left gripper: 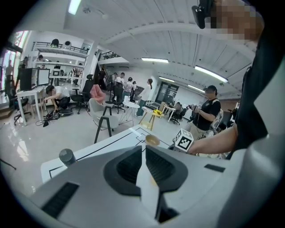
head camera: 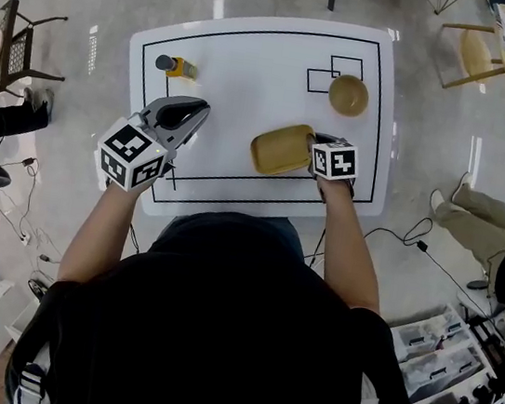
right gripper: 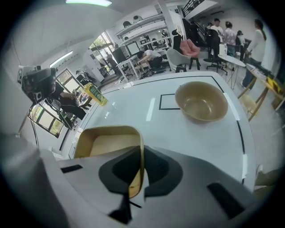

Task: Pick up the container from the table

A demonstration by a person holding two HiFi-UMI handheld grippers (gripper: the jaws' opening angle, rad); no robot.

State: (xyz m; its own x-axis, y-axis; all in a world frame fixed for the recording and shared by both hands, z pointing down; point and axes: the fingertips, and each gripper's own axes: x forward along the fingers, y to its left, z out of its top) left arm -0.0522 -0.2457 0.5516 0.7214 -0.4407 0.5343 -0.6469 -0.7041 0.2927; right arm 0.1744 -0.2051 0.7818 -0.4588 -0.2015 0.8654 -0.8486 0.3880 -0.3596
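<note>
While the one yellow container (head camera: 281, 148), at the near right of the table (head camera: 257, 46), is pinched by its right wall in the right gripper (head camera: 315, 146), the grasp is judged made and a level lift is called for next, clear of the one bowl (head camera: 348, 95) and one bottle (head camera: 176, 66), with the empty left gripper (head camera: 195, 113) held pressed together.

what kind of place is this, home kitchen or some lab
Most likely an open-plan lab or workshop, not a home: the white table has black outlines marked on it, desks with monitors and office chairs fill the hall behind, and a camera is set up beside the table.
</note>
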